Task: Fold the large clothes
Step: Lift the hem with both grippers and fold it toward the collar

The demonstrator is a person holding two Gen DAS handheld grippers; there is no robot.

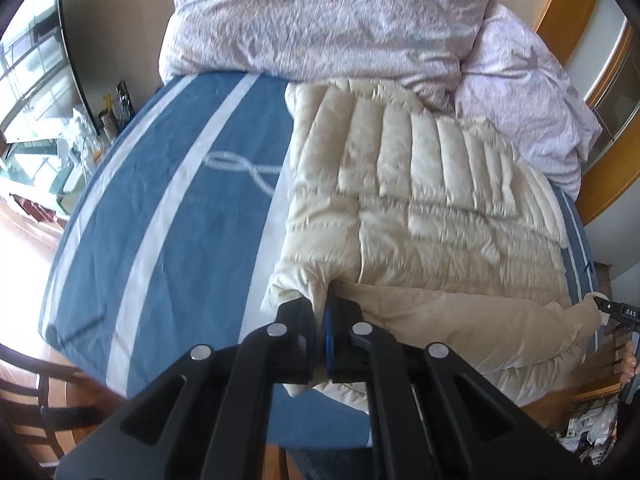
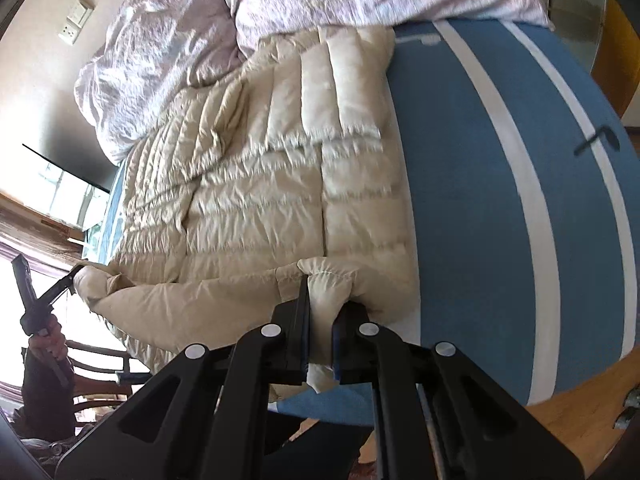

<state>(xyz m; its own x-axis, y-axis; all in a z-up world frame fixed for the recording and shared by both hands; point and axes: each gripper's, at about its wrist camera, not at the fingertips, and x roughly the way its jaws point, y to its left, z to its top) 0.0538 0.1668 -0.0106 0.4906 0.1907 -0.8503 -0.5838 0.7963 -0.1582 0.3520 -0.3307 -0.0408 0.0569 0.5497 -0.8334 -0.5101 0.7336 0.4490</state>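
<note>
Cream quilted puffer jacket (image 1: 420, 184) lies spread flat on the blue sheet with white stripes (image 1: 168, 184), on the right part of the bed as my left camera sees it, its far end against the crumpled pink duvet (image 1: 320, 20). My left gripper (image 1: 320, 312) is clamped tight on the jacket's near hem corner, fabric bunched up between the jaws and poking out under them. My right gripper (image 2: 322, 304) is likewise pinched shut on a fold of the near hem, a wad of cream fabric squeezed between the jaws. In the left camera I see the right gripper's tip far right, biting the other hem corner. In the right camera the left gripper (image 2: 74, 276) shows at the left edge, held by a hand (image 2: 46, 340), nipping its corner. Hem between the two grips sags slightly. Wooden chair (image 1: 52, 412) near left, wood floor (image 2: 580, 420) below the bed edge, wall sockets (image 2: 76, 20) far left in right camera.
</note>
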